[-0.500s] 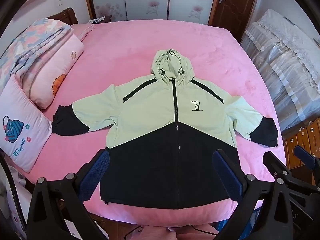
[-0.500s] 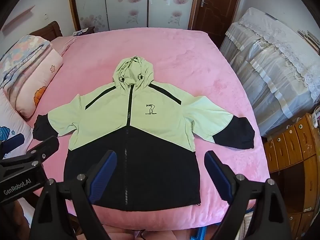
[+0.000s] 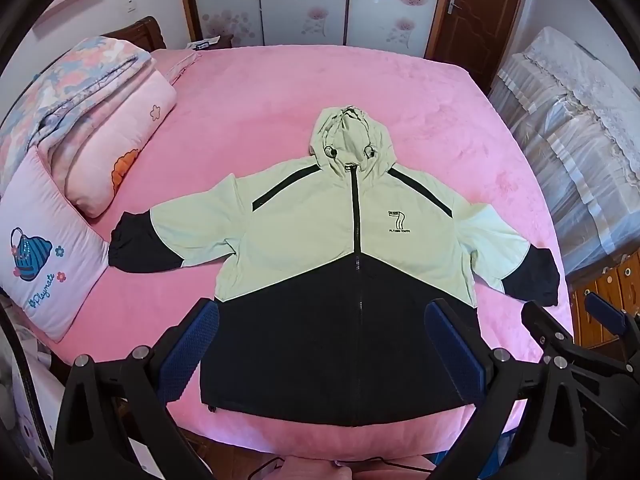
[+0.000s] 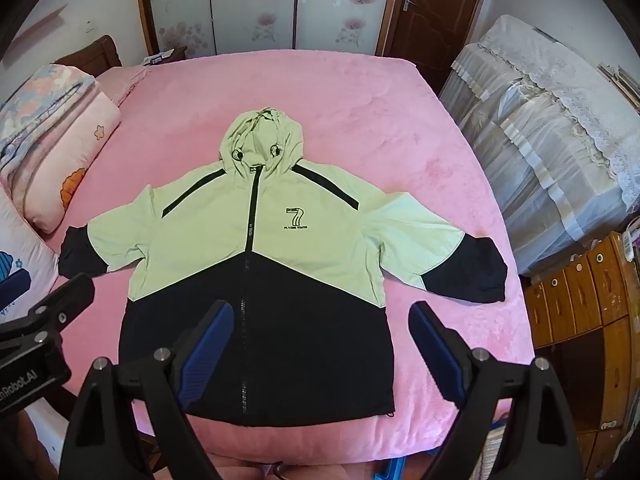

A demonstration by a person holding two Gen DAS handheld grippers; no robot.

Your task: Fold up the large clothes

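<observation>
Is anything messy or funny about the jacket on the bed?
Nothing stands out. The jacket lies flat and face up on the pink bed, zipped, hood up top, both sleeves spread out. Both grippers hang open above it, touching nothing.

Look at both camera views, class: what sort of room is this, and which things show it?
Most likely a home bedroom. A pink-covered bed fills the view, folded quilts and a pillow lie along one side, and a wardrobe with flowered sliding doors stands behind.
</observation>
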